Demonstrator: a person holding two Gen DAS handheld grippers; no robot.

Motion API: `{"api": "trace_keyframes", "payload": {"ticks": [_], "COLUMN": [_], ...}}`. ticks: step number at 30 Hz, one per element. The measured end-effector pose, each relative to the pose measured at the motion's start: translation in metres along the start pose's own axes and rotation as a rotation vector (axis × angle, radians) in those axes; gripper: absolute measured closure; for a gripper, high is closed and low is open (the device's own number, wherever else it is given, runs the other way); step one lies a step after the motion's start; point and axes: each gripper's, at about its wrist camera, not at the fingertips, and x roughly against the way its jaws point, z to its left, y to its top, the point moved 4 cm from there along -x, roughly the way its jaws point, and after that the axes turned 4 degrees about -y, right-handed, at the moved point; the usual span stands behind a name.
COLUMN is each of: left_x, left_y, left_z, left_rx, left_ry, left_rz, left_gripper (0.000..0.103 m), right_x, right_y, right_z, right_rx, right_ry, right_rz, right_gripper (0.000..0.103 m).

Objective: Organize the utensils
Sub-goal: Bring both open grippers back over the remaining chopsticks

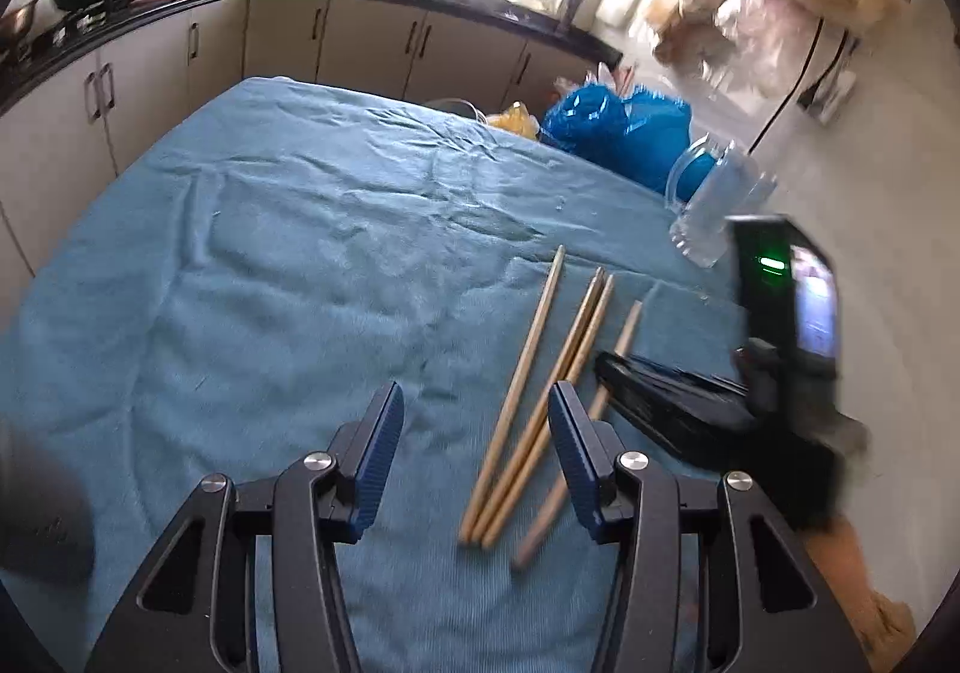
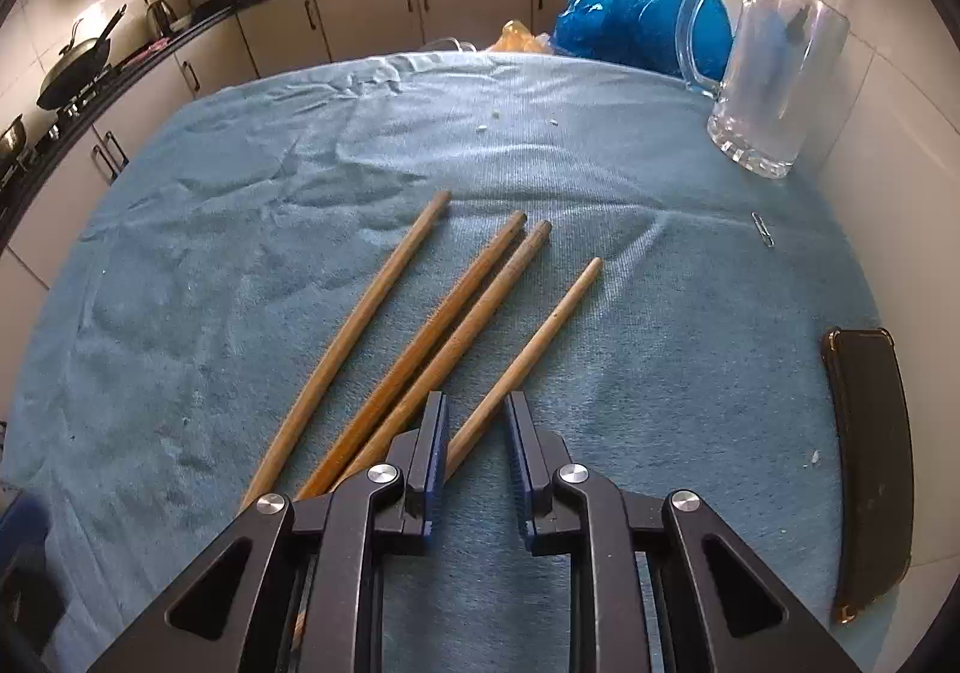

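Several wooden chopsticks (image 2: pixel 420 325) lie side by side on the blue towel (image 2: pixel 240 253), also in the left wrist view (image 1: pixel 540 391). My right gripper (image 2: pixel 477 421) is open low over the towel, and the rightmost chopstick (image 2: pixel 528 349) runs between its fingers. It shows as a black body (image 1: pixel 690 403) in the left wrist view. My left gripper (image 1: pixel 477 403) is open and empty, just left of the chopsticks. A clear glass mug (image 2: pixel 774 79) stands at the far right of the table, also seen in the left wrist view (image 1: pixel 714 205).
A black phone (image 2: pixel 870 463) lies at the table's right edge. A paper clip (image 2: pixel 763 229) lies near the mug. Blue plastic bags (image 2: pixel 630 13) sit behind the table. Kitchen counter with wok (image 2: pixel 75 67) runs along the back and left. A white wall is on the right.
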Motion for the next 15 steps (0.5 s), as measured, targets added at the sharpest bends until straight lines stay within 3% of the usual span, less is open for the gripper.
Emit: {"api": "trace_keyframes", "payload": {"ticks": [8, 13, 15], "left_x": [-0.066, -0.101, -0.104], "left_y": [0.018, 0.021, 0.022], "left_z": [-0.022, -0.030, -0.032], "left_rx": [-0.043, -0.085, -0.111], "left_ry": [0.004, 0.035, 0.052], "left_rz": [0.106, 0.173, 0.155], "left_gripper": [0.057, 0.074, 0.077], "right_x": [0.015, 0.021, 0.022], "right_y": [-0.027, -0.040, -0.042], "right_z": [-0.044, -0.053, -0.052], "right_rx": [-0.002, -0.015, -0.005], "right_ry": [0.006, 0.020, 0.013], "right_rz": [0.021, 0.014, 0.006], "right_gripper": [0.085, 0.084, 0.084]}}
